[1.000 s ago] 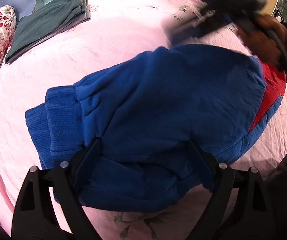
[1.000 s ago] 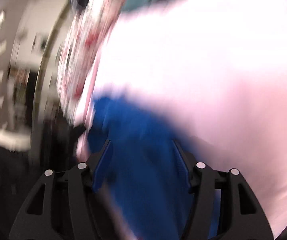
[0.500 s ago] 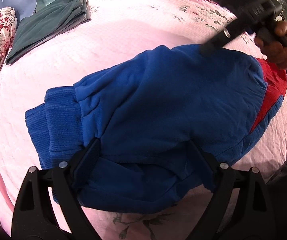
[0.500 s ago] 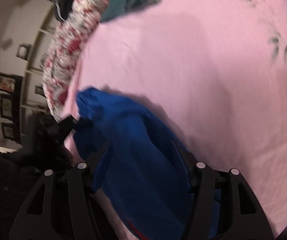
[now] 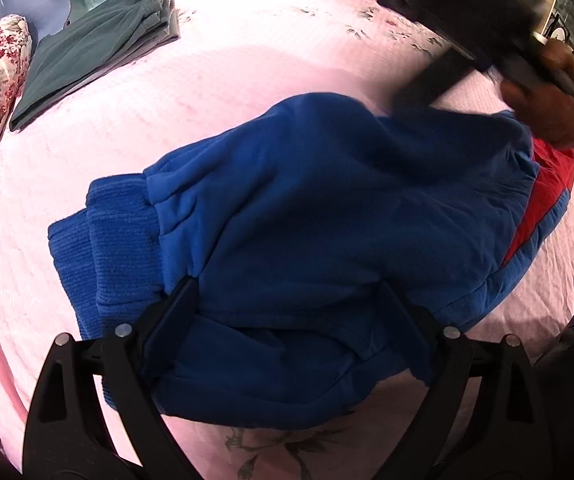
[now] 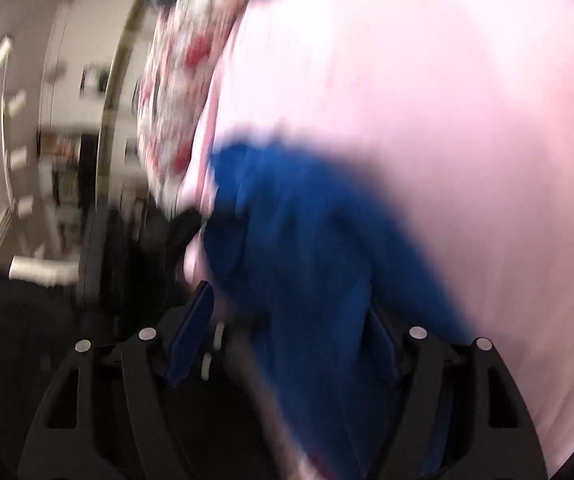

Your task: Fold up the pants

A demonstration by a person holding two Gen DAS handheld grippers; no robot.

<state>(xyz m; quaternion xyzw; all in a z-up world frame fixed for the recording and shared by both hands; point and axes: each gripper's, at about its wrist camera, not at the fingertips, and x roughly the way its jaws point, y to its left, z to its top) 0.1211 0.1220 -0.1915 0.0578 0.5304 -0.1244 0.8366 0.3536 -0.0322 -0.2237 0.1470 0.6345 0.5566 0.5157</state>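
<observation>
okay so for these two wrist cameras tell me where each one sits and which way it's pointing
Left wrist: sits on the left claw, looks along its open fingers down at the blue pants on the pink bedspread; green folded clothes lie beyond, and the right hand shows top right.
Right wrist: sits on the right claw, faces across the bed toward the floral pillow; motion-blurred, its fingers apart.
Shared: the blue pants, pink bedspread and floral pillow.

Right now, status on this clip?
Left hand-held gripper open over folded blue fleece pants. Right hand-held gripper open, view blurred. Folded grey-green garment apart, not obstructing.
</observation>
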